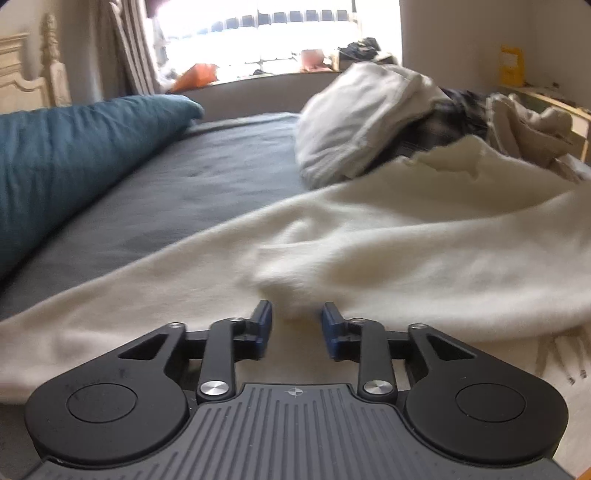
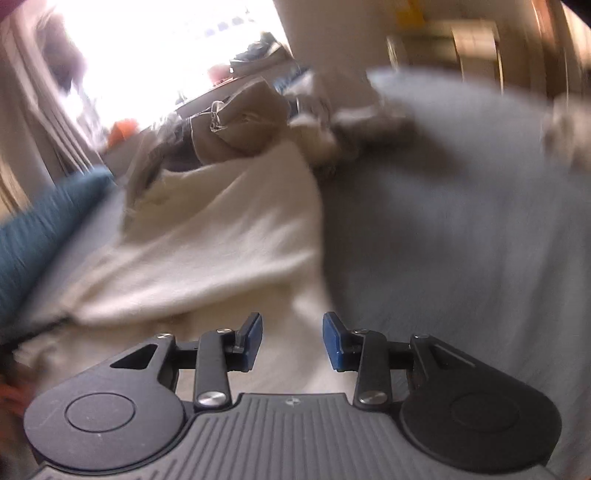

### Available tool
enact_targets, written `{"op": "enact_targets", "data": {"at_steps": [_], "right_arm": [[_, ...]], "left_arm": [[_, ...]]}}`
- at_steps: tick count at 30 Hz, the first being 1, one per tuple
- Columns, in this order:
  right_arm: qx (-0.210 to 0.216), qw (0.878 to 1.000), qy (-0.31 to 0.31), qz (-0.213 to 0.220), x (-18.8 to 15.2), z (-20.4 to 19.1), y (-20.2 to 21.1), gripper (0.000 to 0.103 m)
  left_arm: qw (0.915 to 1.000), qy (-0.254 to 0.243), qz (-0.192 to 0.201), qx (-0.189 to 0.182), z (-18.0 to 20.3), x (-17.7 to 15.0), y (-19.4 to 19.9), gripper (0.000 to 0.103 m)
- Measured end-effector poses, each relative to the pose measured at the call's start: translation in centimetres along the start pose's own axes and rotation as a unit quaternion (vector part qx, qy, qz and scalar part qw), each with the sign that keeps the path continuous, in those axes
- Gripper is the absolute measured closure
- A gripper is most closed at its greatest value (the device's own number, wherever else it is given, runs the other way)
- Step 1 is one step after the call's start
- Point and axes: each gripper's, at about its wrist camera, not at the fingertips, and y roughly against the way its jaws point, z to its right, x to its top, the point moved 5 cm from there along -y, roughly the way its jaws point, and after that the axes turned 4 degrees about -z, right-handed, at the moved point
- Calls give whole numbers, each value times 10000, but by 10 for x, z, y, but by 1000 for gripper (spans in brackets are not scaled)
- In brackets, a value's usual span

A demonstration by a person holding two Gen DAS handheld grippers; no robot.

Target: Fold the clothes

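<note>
The left gripper (image 1: 297,330) is seen low over a cream, soft knitted garment (image 1: 369,236), its jaws apart with nothing between them; a raised fold of the cloth lies just ahead of the blue pads (image 1: 264,325). The right gripper (image 2: 293,341) is likewise held with jaws apart, empty, above the same garment's near edge (image 2: 221,236). The garment is spread on a grey bed sheet (image 1: 207,177), its long axis running from near left to far right in the left wrist view. Its near right corner is cut off by the frame, and dark marks there cannot be made out. The right wrist view is heavily blurred. A teal quilted duvet (image 1: 74,155) lies to the left. Farther off, a pile of pale and checked clothes (image 1: 388,118) is heaped against the garment's far end, below a bright window (image 1: 258,33).
</note>
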Motion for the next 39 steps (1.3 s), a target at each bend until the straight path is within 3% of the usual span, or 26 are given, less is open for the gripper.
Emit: {"op": "enact_targets", "data": {"at_steps": [7,12,15,18,20,23,26,27,29,32,33,34,36,38,39], "right_arm": [[-603,9942,882,-81,-6,-13,-23,64],[-772,9889,1267,-65,-7,-23,-34,65],[-873,9849,1496,-56,-7,-29,-40,65],[-973,9802,1725,-47,-8,-35,-47,65],[-935,9823,1618,-85,-10,-31,-48,65],[-892,9844,1512,-98,-12,-28,-48,65],[-884,9856,1441,-96,-12,-28,-48,65],[-881,9859,1418,-95,-12,-28,-48,65],[-888,9859,1417,-93,-13,-28,-48,65],[-887,9862,1396,-106,-13,-28,-50,65],[-886,9863,1389,-111,-13,-27,-50,65],[-889,9864,1380,-117,-14,-27,-51,65],[-897,9866,1358,-126,-14,-27,-52,64],[-906,9867,1343,-129,-14,-27,-51,64],[-910,9866,1347,-131,-14,-28,-51,64]], "left_arm": [[9998,-11,91,176,-13,-6,16,73],[9990,-314,330,0,4,1,17,72],[9994,-100,317,-30,0,9,10,66],[9957,817,73,-428,-29,19,-3,57],[9855,1345,-114,-1025,-48,26,-18,51],[9712,1518,-836,-1635,-58,34,-49,47],[9493,1865,-1277,-2184,-67,42,-61,51],[9328,2143,-1373,-2551,-71,46,-60,56],[8871,2825,-1365,-3386,-83,51,-53,56],[8087,3694,-1120,-4438,-103,59,-37,56],[8015,3782,-946,-4535,-110,59,-31,56],[8020,3812,-844,-4520,-115,57,-27,55],[8192,3768,-799,-4249,-121,49,-24,53],[8483,3611,-847,-3780,-121,40,-25,53],[8704,3380,-852,-3478,-117,37,-23,53]]}}
